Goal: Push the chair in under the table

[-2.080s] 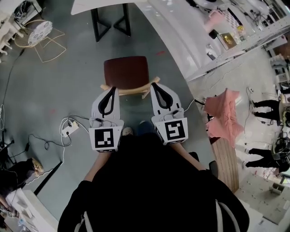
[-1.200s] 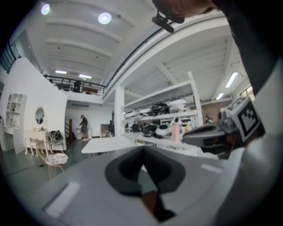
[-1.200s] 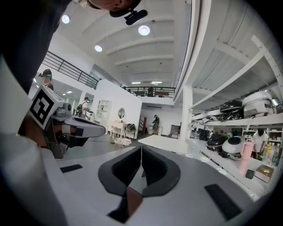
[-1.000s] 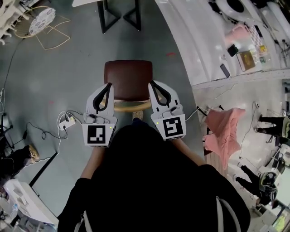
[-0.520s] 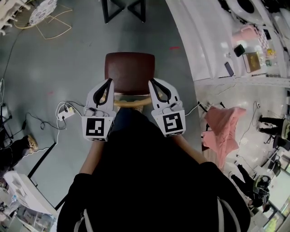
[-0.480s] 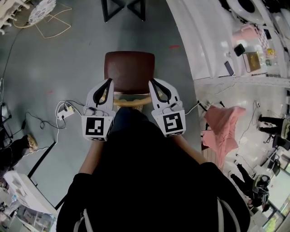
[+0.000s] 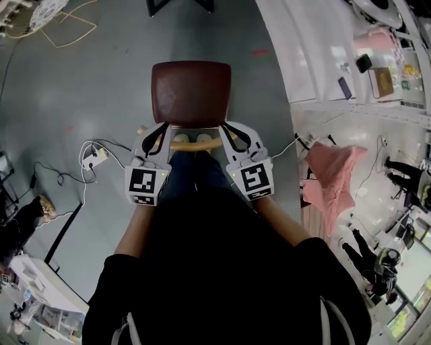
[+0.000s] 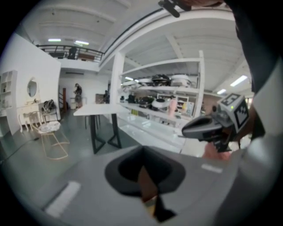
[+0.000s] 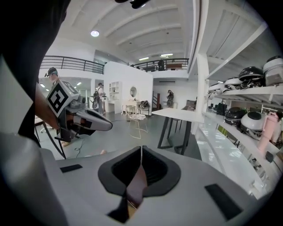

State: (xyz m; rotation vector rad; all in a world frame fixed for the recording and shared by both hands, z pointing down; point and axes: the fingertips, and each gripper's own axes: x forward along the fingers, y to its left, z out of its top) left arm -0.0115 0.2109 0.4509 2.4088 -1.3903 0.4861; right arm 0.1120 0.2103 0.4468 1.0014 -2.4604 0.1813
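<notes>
The chair has a dark red-brown seat [image 7: 190, 91] and a curved wooden backrest [image 7: 195, 143], and it stands on the grey floor straight ahead of me. My left gripper [image 7: 163, 128] lies over the backrest's left end and my right gripper [image 7: 227, 126] over its right end. Both are shut with nothing held; whether they touch the wood is hidden. A sliver of seat shows through the slit of the left gripper [image 8: 142, 150] and of the right gripper [image 9: 140, 148]. The white table [image 9: 179, 114] on black legs [image 7: 178, 5] stands beyond the chair, apart from it.
A power strip with cables [image 7: 91, 158] lies on the floor to the left. A long white shelf counter [image 7: 303, 54] runs along the right, with a pink cloth [image 7: 330, 175] below it. A wire chair [image 8: 51, 137] stands far left. My shoes [image 7: 190, 138] are just behind the backrest.
Both grippers have sunk from above the seat's sides down to the backrest's ends. The chair now sits higher in the head view, and the table legs have slid to the top edge.
</notes>
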